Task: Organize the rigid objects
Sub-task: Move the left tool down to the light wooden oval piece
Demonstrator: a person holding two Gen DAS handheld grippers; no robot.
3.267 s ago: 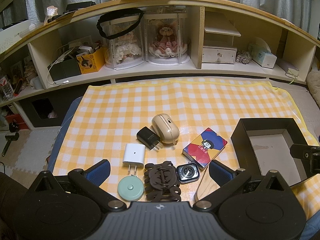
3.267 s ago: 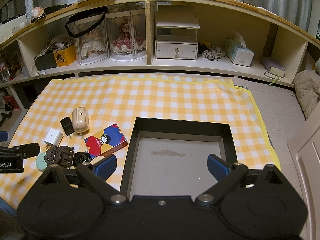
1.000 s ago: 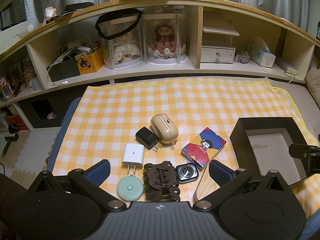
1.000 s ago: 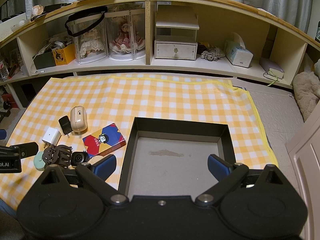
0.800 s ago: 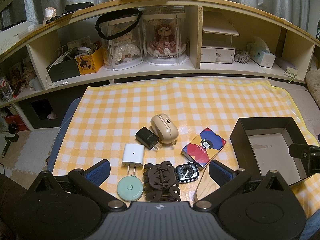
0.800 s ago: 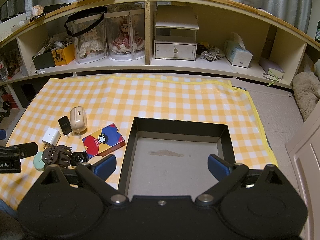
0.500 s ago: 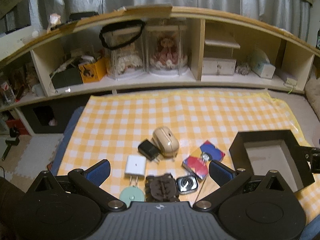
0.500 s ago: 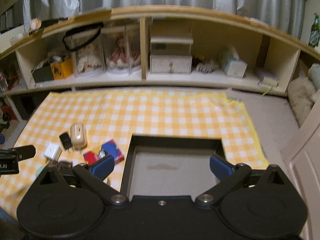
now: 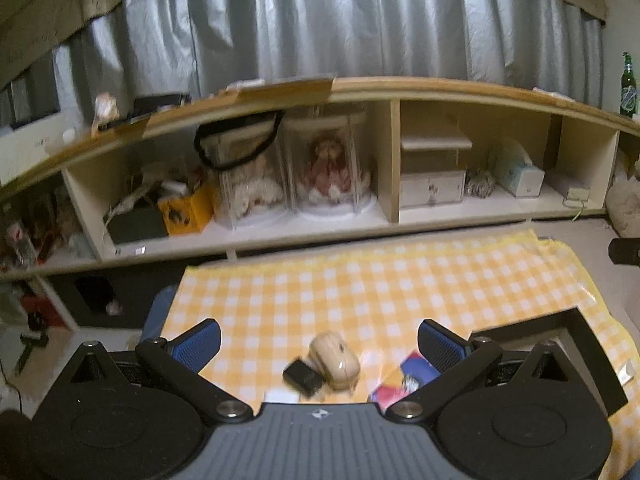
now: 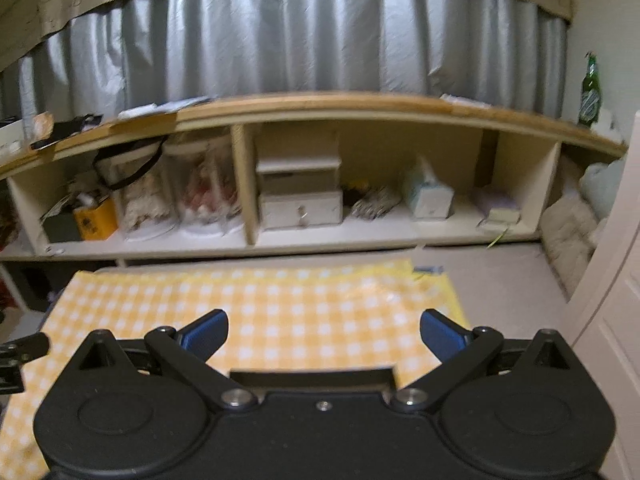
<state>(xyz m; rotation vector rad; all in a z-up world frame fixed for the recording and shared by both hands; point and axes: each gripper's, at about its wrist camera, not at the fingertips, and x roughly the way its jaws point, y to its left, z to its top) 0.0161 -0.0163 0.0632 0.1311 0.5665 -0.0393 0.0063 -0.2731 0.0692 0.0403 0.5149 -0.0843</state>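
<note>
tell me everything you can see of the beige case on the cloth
The beige case is a rounded, smooth, plastic-looking pod lying on the yellow checked cloth, blurred by motion. A small dark mark shows on its top. A black charger lies against its left side. Neither gripper touches it.
</note>
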